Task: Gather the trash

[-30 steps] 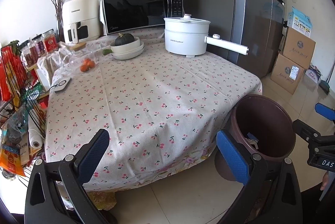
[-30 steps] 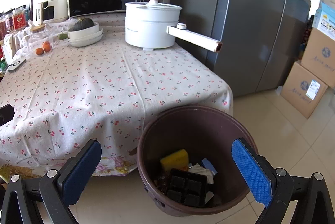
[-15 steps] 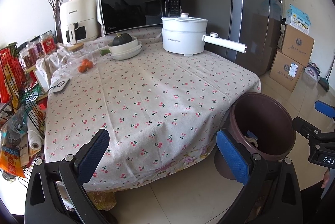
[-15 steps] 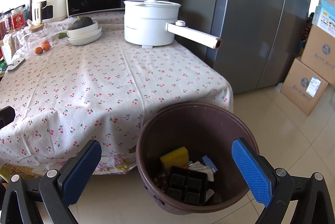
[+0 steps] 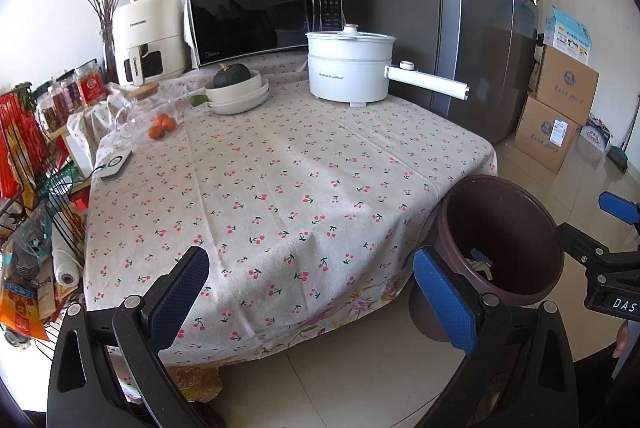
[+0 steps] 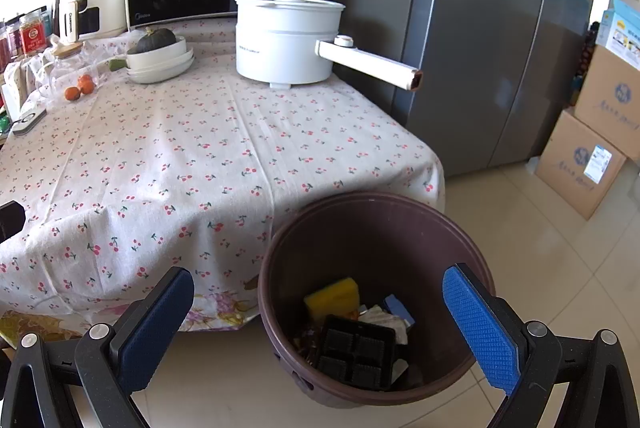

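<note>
Beside the near right corner of the cherry-print tablecloth (image 6: pixel 208 164), on the tiled floor, stands the brown trash bin (image 6: pixel 400 228), upright, its round mouth facing up and its long axis vertical. At its bottom lie a yellow sponge (image 6: pixel 332 294), a black compartment tray (image 6: pixel 356 350) lying roughly flat and tilted toward the near wall, and some paper and blue scraps (image 6: pixel 390 312). The right gripper (image 6: pixel 320 320) hovers over the bin's near side with its blue pads spread wide and nothing between them; the left gripper (image 5: pixel 316 292) is likewise released and empty, aimed at the table's near edge, with the bin (image 5: pixel 516 224) to its right.

No loose trash shows on the cloth itself; what stands there looks like kept goods: the white electric pot (image 6: pixel 286 40), stacked bowls with a squash (image 6: pixel 160 58), oranges (image 6: pixel 80 88) at the far left. So my judgement is that collecting is at or near its end. To do this step well, keep both grippers spread, scan the far left clutter and the floor for leftovers, and clear the pot's long handle (image 6: pixel 370 64), which points right and toward the near side, overhanging the table edge.
</note>
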